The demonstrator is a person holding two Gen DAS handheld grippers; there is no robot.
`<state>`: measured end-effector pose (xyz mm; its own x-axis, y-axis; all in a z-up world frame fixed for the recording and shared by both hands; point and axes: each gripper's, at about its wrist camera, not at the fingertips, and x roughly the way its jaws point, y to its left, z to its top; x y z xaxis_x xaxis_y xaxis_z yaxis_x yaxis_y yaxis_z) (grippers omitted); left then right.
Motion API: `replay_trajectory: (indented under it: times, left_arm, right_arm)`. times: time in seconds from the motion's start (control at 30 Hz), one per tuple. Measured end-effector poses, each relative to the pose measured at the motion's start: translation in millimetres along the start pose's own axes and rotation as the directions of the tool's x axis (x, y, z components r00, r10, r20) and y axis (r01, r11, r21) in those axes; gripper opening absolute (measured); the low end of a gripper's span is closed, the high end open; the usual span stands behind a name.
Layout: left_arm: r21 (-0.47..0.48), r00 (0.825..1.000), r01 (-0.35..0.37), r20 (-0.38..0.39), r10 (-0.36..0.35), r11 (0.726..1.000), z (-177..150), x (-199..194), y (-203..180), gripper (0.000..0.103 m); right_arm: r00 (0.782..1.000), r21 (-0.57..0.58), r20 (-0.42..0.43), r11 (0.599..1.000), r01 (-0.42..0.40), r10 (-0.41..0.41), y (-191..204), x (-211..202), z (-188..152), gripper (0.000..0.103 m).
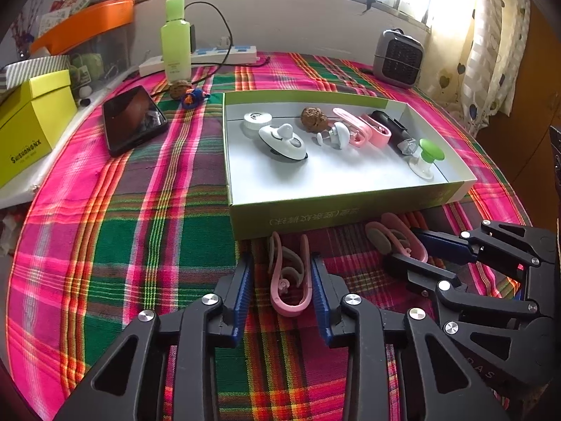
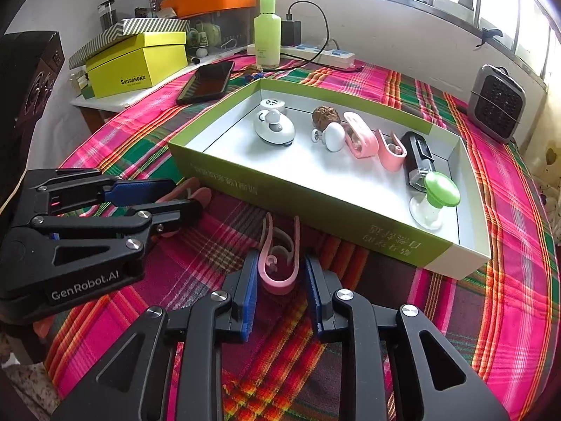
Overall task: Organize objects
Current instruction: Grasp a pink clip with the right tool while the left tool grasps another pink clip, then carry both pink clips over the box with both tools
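A shallow green-walled box (image 1: 350, 212) with a white floor sits on the plaid tablecloth. It holds white round cases, a walnut (image 1: 313, 116), two pink clips, a black item and a green-topped cup (image 1: 426, 158). Just in front of its near wall, my left gripper (image 1: 281, 258) is shut on a pink clip (image 1: 291, 307) that rests low over the cloth. To the right, my right gripper (image 1: 403, 245) is shut on a second pink clip (image 1: 396, 222). The right wrist view shows that clip (image 2: 277, 286) between the right gripper's (image 2: 280, 255) blue pads, and the left gripper (image 2: 187, 194) to the left.
A black phone (image 1: 135, 121), a green bottle (image 1: 175, 40) and a white power strip (image 1: 224, 54) lie beyond the box. A loose walnut and a blue toy (image 1: 194, 97) sit near the bottle. A yellow box (image 1: 33, 122) stands far left, a grey heater (image 1: 398, 58) at the back right.
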<state>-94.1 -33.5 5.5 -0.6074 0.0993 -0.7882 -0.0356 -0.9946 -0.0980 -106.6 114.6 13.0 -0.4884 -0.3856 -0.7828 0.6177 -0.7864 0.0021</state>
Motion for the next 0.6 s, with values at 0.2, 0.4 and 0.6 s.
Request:
replay_trajectory:
  times: [0.2, 0.4, 0.6]
  left_arm:
    - [-0.005, 1.0, 0.002, 0.0, -0.002, 1.0, -0.6, -0.4, 1.1, 0.023]
    - [-0.005, 1.0, 0.003, 0.001, -0.003, 1.0, -1.0, -0.6, 1.5, 0.021]
    - [-0.007, 1.0, 0.0, 0.003, 0.0, 1.0, -1.6, -1.6, 1.1, 0.021]
  right_arm:
    - [1.0, 0.014, 0.004, 1.0, -0.004, 0.004, -1.6, -0.1, -0.4, 0.024]
    - [1.0, 0.034, 0.011, 0.999, -0.014, 0.014, -3.0, -2.2, -2.2, 0.023]
    - [0.999, 0.044, 0.021, 0.999, -0.026, 0.026, -1.8, -5.0, -3.8, 0.023]
